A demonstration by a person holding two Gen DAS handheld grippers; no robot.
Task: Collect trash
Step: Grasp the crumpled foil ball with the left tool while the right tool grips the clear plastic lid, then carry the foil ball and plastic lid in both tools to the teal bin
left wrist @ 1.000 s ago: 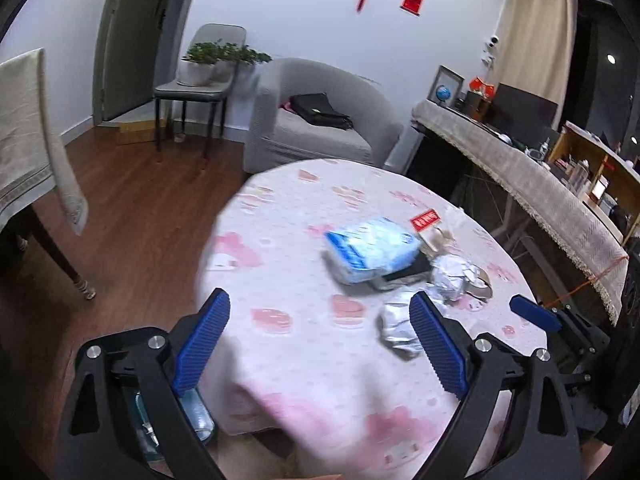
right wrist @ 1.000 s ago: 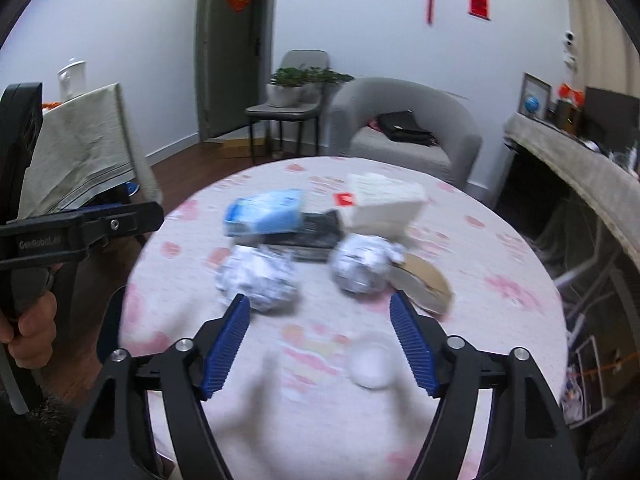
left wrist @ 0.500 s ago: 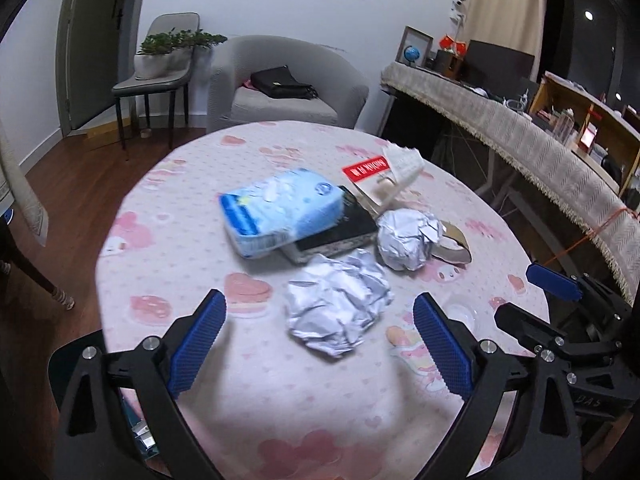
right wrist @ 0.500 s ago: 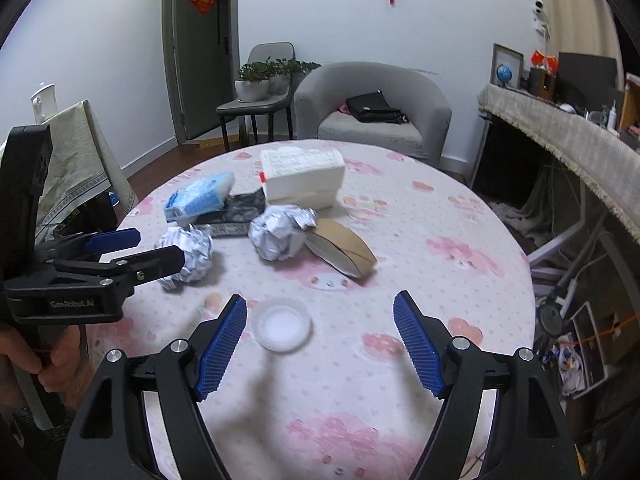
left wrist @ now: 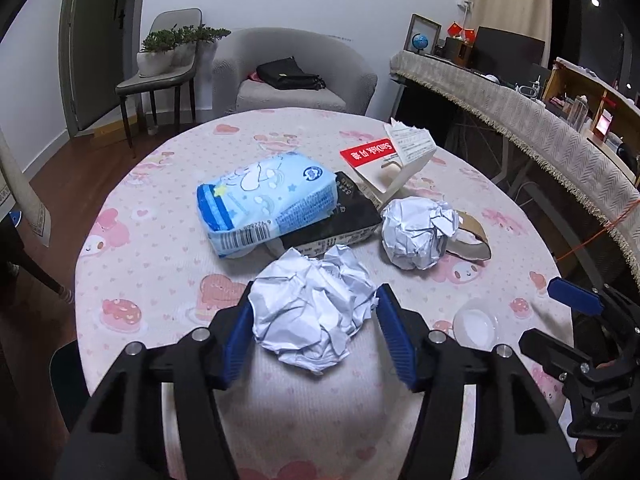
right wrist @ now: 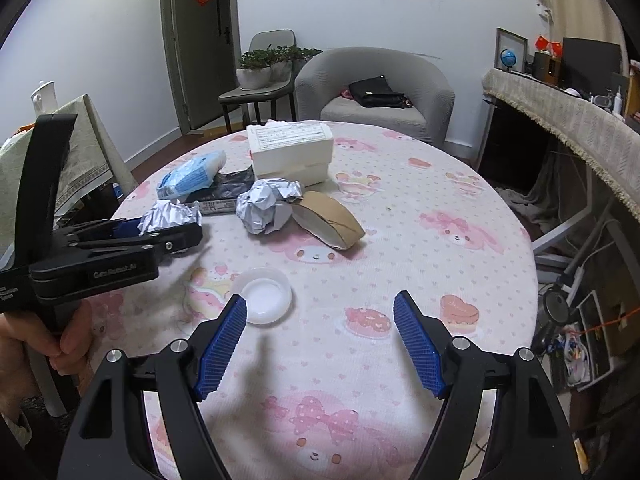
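the left claw (left wrist: 316,330) sat low at 6 o'clock in its own view, its blue pads (left wrist: 236,338) closed in against both sides of a crumpled paper ball (left wrist: 314,312) that rested on the pink-patterned worktop (left wrist: 160,240). from the right wrist view the same claw (right wrist: 172,226) reached in from 9 o'clock with the paper wad (right wrist: 168,216) bulging between its tips. the right claw (right wrist: 320,344) stood wide open above the worktop (right wrist: 420,200) and gripped nothing; a small white plastic lid (right wrist: 264,295) lay just beside its left pad (right wrist: 220,346), toward 11 o'clock.

a second crumpled paper ball (left wrist: 418,232) lay at 1 o'clock from the held one, touching a flattened brown cardboard roll (left wrist: 470,240) on its far side. a blue tissue pack (left wrist: 266,200) leaned on a black packet (left wrist: 340,220) at 12 o'clock, and a white box with a red label (left wrist: 394,164) stood beyond them at 1 o'clock. in the right wrist view the second ball (right wrist: 268,206), the roll (right wrist: 330,222) and the white box (right wrist: 290,152) clustered at 11 o'clock of the open claw, well apart from it.
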